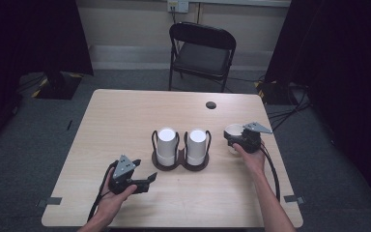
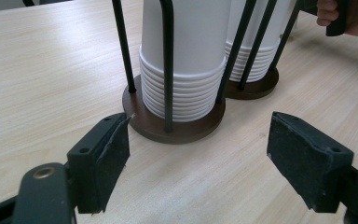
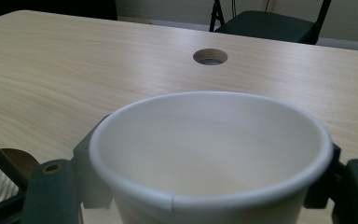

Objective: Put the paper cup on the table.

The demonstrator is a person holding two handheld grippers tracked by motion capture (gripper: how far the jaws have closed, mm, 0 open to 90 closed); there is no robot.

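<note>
A person seated at a pale wooden table [image 1: 125,116] works two hand-held grippers around a twin cup rack [image 1: 180,162] standing at the table's middle, its black wire loops holding two stacks of white paper cups [image 1: 166,143]; the right forearm reaches straight forward to the right of the rack, the hand [image 1: 253,158] wrapped round the right gripper [image 1: 235,137], whose jaws clasp a single white paper cup [image 3: 209,154] upright, mouth open to the camera, just beside the rack's right stack; the left forearm angles in from the near edge, the left hand [image 1: 113,198] cradling the left gripper [image 1: 147,180] in front of the rack's left side, its jaws spread wide and empty, aimed at the brown base [image 2: 175,128]; beyond the rack, a round cable hole [image 1: 211,105] and a black folding chair [image 1: 202,53].
</note>
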